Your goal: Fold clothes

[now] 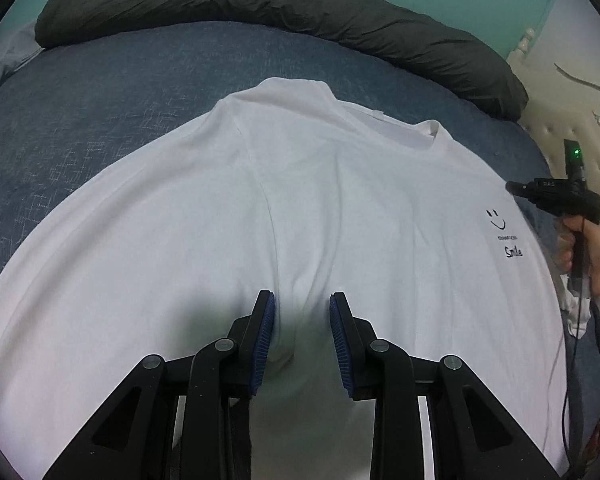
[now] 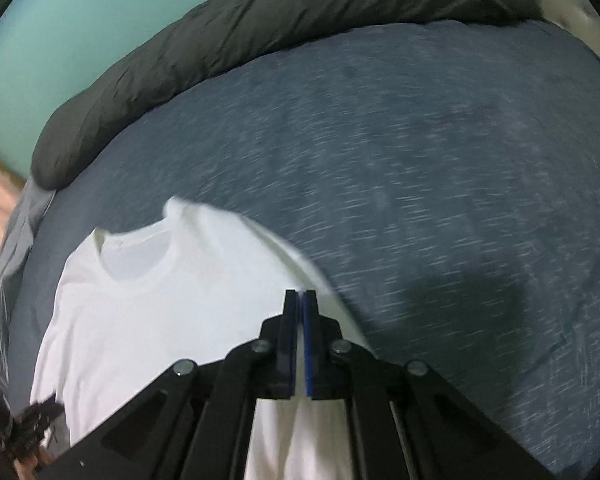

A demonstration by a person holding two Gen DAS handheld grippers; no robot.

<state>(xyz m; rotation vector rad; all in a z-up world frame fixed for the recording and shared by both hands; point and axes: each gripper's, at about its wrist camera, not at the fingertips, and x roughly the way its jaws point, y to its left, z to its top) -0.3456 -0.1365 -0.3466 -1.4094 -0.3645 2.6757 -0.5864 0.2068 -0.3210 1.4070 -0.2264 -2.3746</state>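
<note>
Smoothing is judged under way: the white T-shirt [image 1: 300, 208] lies on the bed [image 1: 100, 120], left gripper [image 1: 302, 312] jaws spread over a small ridge of cloth, right gripper [image 2: 300, 300] jaws pressed together, empty; a sleeve grasp is needed next.

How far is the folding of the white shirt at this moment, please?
Done: the white shirt lies flat on the blue bed, with one side seemingly folded in. In hand: the left claw stands open over the cloth; the right claw is shut near the shirt's edge. Left: the remaining folds.
</note>
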